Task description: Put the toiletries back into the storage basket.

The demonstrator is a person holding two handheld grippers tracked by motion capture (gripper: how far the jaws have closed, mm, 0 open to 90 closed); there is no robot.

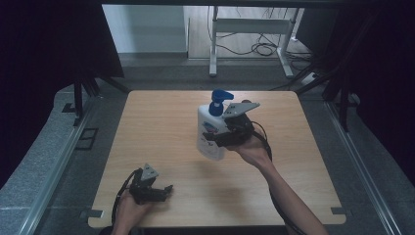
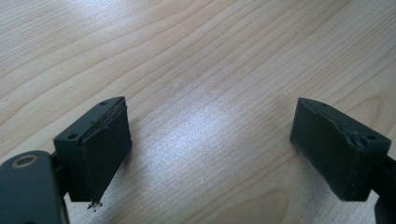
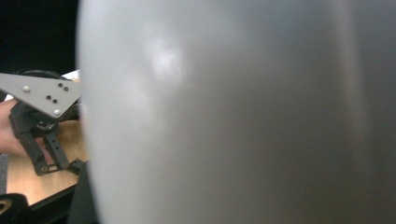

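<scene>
A white pump bottle [image 1: 209,136] with a blue pump head [image 1: 219,100] is over the middle of the wooden table [image 1: 156,122], leaning slightly. My right gripper [image 1: 219,140] is shut on its body from the right side. In the right gripper view the white bottle wall [image 3: 224,112] sits very close to the lens and blurred. Whether the bottle's base touches the table I cannot tell. My left gripper [image 1: 169,188] lies low near the front left edge, open. Between its jaws [image 2: 210,144] there is bare wood [image 2: 187,56]. The left gripper [image 3: 70,164] also appears at the left of the right gripper view.
Beyond the table's far edge stands a white metal frame [image 1: 249,27] with cables [image 1: 264,49] on the floor. Dark curtains hang on both sides. Metal rails [image 1: 54,166] run along the floor at the left and right.
</scene>
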